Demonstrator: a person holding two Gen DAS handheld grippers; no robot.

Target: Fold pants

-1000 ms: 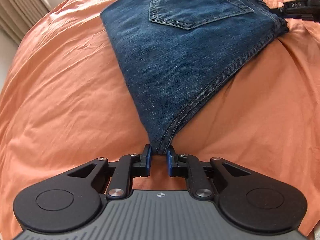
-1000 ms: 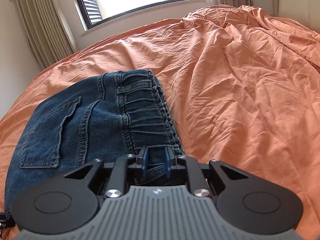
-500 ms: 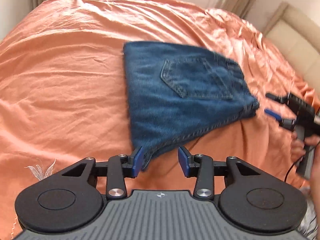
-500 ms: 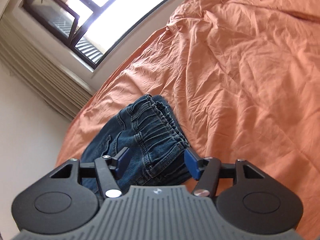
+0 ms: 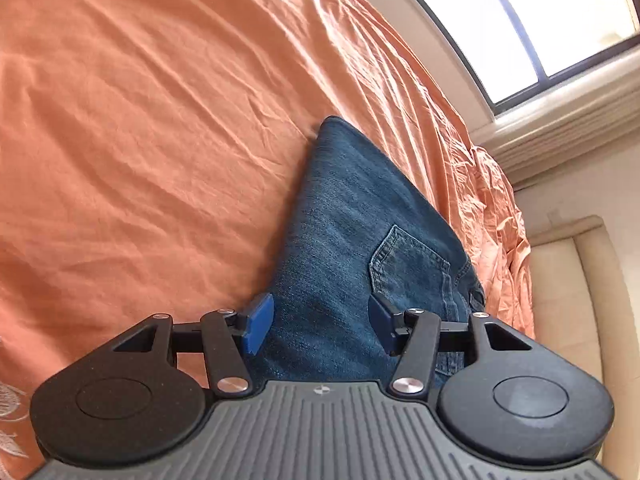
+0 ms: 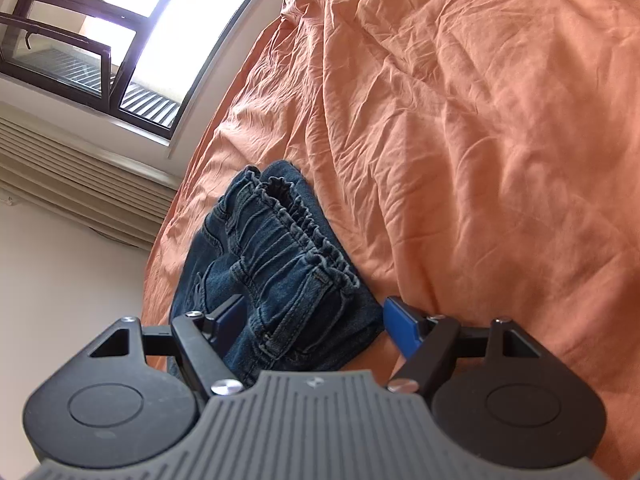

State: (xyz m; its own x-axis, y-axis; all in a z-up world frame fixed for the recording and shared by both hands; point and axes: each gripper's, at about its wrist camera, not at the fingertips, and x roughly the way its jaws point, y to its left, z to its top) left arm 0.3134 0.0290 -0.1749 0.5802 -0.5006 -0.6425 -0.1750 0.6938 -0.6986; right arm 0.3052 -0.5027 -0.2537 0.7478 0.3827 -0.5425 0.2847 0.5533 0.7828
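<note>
Between the spread fingers of the left gripper (image 5: 318,330) and right gripper (image 6: 314,330), both empty, the folded jeans (image 5: 352,216) lie flat, so lift away cleanly without snagging the denim.

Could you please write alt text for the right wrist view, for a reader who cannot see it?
Folded dark blue jeans lie on a rumpled orange bedsheet, elastic waistband up. The right gripper is open just above their near end, gripping nothing. A bright window fills the upper left.
</note>
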